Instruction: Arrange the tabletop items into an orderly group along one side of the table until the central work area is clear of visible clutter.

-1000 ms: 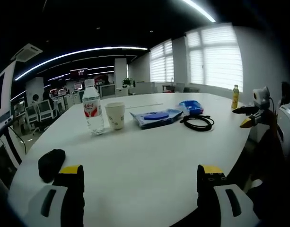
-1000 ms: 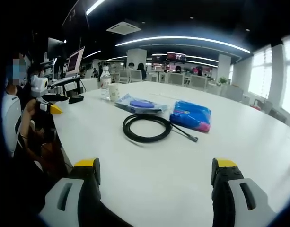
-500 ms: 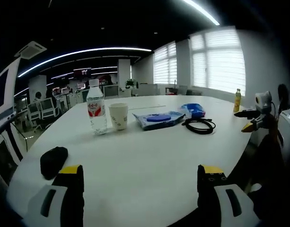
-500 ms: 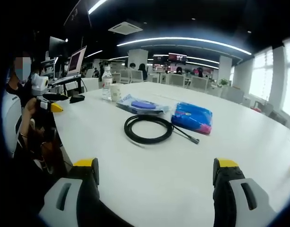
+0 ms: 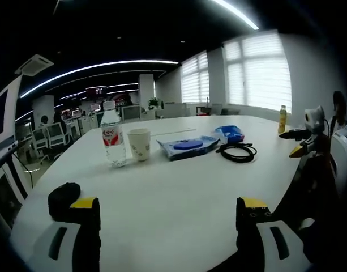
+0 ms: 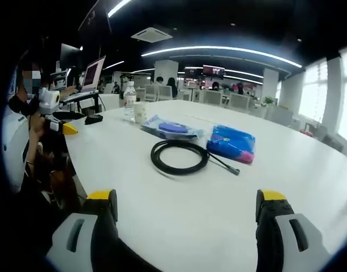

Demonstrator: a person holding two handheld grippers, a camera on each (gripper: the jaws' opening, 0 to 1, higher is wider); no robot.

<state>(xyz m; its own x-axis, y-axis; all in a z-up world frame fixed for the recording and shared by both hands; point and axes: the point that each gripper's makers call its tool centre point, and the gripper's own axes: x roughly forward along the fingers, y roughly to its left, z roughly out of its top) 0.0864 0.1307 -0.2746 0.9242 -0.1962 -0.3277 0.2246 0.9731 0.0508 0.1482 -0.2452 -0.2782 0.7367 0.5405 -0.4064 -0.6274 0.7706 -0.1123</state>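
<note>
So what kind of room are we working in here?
Most likely an open-plan office: a big white oval meeting table, rows of desks with monitors behind, and an open laptop on a stand.

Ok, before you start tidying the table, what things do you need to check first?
1. Left gripper open, nothing held: ok.
2. Right gripper open, nothing held: ok.
3. Water bottle upright beside the paper cup: ok.
4. Black cable coiled, lying free of the blue packet: ok.
5. Cup empty: cannot tell.
6. Middle of the table cleared: not ok.
</note>
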